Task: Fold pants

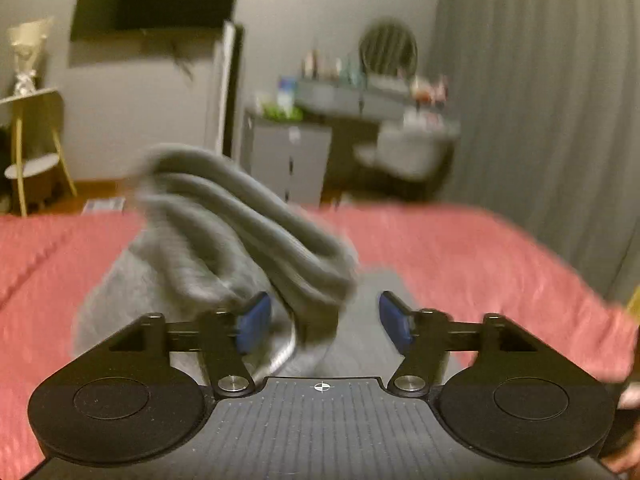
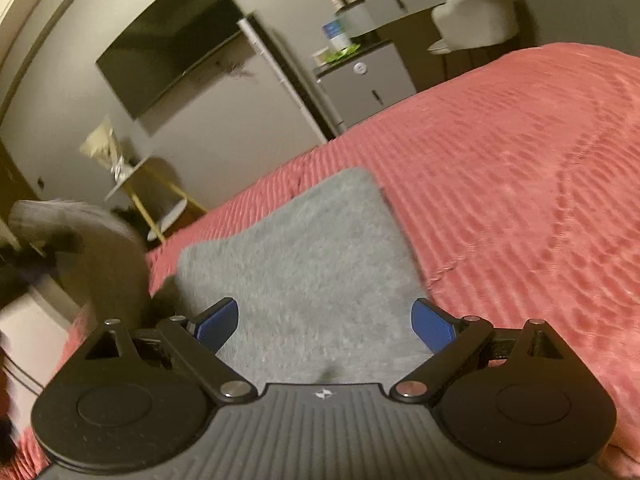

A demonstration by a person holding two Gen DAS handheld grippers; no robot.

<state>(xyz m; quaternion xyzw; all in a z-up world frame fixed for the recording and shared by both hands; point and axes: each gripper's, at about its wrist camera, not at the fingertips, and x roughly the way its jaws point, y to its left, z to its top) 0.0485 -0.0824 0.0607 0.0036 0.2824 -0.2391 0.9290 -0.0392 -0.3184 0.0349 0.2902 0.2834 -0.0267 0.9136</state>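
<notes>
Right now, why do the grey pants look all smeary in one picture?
In the left wrist view the bunched part of the grey pants is streaked by motion blur, and the room behind is soft too. In the right wrist view the pants lie flatter and clearer on the pink bedspread, edges bent by the fisheye.

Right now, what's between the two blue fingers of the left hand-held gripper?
In the left wrist view, a bunched, blurred fold of the grey pants sits between the open fingers of the left hand-held gripper. The pads do not press it.

Grey walls, wall-mounted TV point(image 2: 172, 40), grey curtain point(image 1: 540, 100), cluttered desk point(image 1: 360, 100), pink bedspread point(image 2: 520, 160)
</notes>
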